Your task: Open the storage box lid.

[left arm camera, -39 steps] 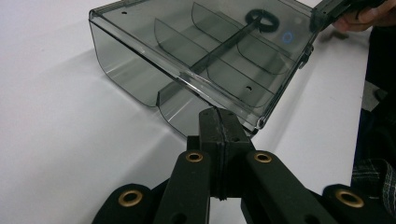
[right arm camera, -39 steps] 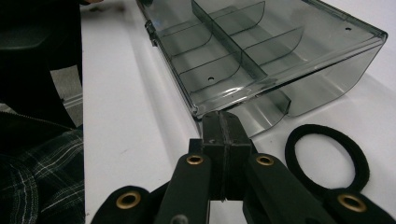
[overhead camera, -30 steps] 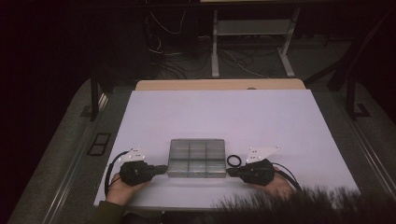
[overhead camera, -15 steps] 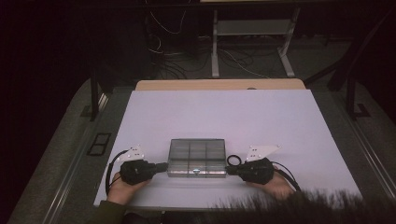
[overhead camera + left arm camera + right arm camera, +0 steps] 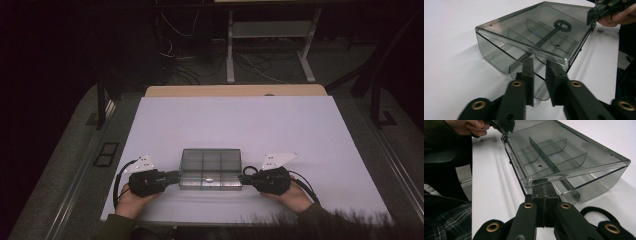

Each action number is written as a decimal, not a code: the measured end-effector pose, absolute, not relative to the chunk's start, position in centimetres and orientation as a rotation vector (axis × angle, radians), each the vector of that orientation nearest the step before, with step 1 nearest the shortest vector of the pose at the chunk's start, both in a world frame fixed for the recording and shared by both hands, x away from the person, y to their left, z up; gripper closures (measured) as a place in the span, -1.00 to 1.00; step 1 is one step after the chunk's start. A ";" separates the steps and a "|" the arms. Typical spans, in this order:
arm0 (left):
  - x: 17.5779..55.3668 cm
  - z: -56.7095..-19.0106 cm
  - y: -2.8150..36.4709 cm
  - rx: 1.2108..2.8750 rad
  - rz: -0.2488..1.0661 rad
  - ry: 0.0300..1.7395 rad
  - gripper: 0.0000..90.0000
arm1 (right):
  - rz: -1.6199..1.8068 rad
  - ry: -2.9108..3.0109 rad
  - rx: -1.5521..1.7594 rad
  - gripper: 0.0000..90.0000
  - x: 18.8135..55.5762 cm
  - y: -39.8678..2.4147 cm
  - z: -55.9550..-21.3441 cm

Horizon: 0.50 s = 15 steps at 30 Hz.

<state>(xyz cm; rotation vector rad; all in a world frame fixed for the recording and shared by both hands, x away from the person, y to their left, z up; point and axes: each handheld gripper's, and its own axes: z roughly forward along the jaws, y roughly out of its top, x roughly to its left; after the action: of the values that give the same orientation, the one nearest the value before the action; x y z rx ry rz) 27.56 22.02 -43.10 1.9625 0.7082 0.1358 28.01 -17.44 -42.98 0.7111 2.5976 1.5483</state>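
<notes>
A smoky clear compartment box (image 5: 211, 167) lies near the front of the white table (image 5: 235, 125), lid down, with dividers showing inside (image 5: 536, 30) (image 5: 564, 152). My left gripper (image 5: 175, 175) is at its left end. Its jaws (image 5: 539, 62) have just been opening and stand slightly apart, with no pad pressing on the box's end edge in front of them. My right gripper (image 5: 245, 178) is at the right end. Its pads (image 5: 545, 185) are shut together, tips against the box's end under the lid rim, and nothing shows between them.
A black ring (image 5: 249, 170) lies on the table beside the right gripper (image 5: 596, 212). A person's hands hold both grippers at the table's front edge. A wooden strip (image 5: 235, 91) borders the far side. Metal legs (image 5: 230, 50) and cables stand on the dark floor behind.
</notes>
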 end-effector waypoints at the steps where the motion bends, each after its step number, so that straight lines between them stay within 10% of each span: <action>1: 27.6 -43.1 22.0 1.960 0.133 0.709 0.60 | 1.552 2.597 0.706 0.97 28.1 -17.4 -42.9; 15: 27.6 -43.0 22.3 1.929 0.165 0.732 -0.04 | 1.599 2.573 0.713 0.97 28.8 -16.9 -42.3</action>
<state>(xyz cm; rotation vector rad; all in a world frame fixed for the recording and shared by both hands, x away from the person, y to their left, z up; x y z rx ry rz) 27.59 22.34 -42.99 1.9288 0.7321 0.1648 28.79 -16.90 -42.28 0.7130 2.5730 1.5994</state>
